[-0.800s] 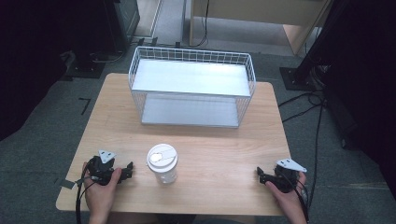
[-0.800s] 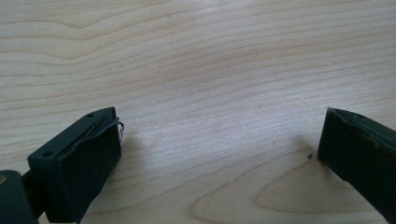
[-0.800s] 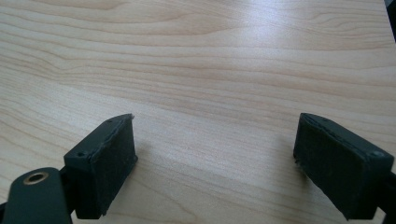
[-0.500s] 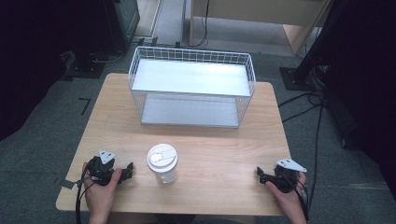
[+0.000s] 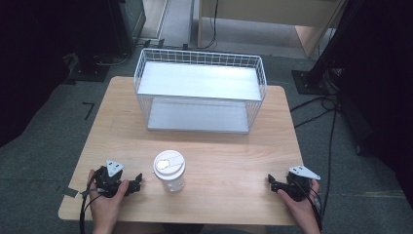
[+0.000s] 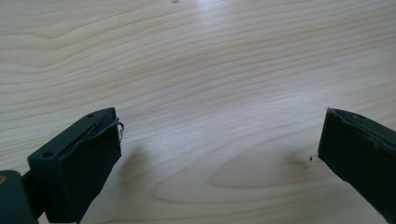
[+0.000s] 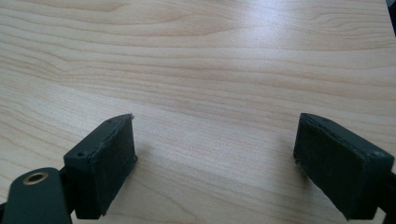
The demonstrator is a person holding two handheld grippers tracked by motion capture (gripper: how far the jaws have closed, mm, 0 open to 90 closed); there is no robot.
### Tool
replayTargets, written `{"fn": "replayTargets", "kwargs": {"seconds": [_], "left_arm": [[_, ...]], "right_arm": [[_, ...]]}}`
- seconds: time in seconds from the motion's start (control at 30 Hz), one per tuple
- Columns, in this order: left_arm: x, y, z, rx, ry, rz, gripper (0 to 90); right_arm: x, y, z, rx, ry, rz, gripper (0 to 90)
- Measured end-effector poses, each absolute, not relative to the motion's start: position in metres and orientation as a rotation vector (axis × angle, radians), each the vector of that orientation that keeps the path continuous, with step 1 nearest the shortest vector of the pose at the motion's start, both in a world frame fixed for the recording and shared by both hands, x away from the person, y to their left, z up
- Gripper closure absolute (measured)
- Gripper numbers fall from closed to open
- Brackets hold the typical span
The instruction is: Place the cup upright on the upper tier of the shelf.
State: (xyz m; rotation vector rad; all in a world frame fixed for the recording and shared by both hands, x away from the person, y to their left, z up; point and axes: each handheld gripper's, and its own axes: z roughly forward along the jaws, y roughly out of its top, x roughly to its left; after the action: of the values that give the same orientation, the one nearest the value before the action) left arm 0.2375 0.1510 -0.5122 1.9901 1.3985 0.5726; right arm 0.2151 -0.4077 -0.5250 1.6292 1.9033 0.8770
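Though neither claw has anything in it, the cup (image 5: 169, 170) is plainly the thing nearest to hand, standing upright on the near half of the table (image 5: 229, 146) with its white lid on. Nearest me, the left claw (image 5: 135, 184) lies low at the table's near left corner, jaws spread wide with only bare wood between them, as its own view shows; its tips point toward the cup, which stands just beside them, a little to the right and slightly farther in, not touching. The right claw (image 5: 271, 183) rests at the near right corner, jaws likewise wide and empty, well apart from the cup and aimed across the table toward it. I would judge the cup a light paper one — thin-walled, easy to crush if squeezed hard, and quick to tip, since it is tall for its base; whether there is liquid inside I cannot tell, so it may be heavier and less forgiving than it looks. The lid looks like smooth plastic and would likely pop off or slip if taken by it alone. The sound hold, to my eye, is across the body about mid-height or a touch below, jaws level and closing gently — the left claw is best placed for that. Beyond the cup, toward the far edge, stands a white wire rack (image 5: 199, 92) with two shelves, both bare.
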Motion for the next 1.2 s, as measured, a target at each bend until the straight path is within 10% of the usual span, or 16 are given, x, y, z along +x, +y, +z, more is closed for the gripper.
{"fn": "replayTargets", "kwargs": {"seconds": [1.2], "left_arm": [[0.196, 0.074, -0.489, 1.952, 1.044, 0.286, 0.0]], "right_arm": [[0.215, -0.409, -0.525, 1.626, 1.908, 0.881, 12.7]]}}
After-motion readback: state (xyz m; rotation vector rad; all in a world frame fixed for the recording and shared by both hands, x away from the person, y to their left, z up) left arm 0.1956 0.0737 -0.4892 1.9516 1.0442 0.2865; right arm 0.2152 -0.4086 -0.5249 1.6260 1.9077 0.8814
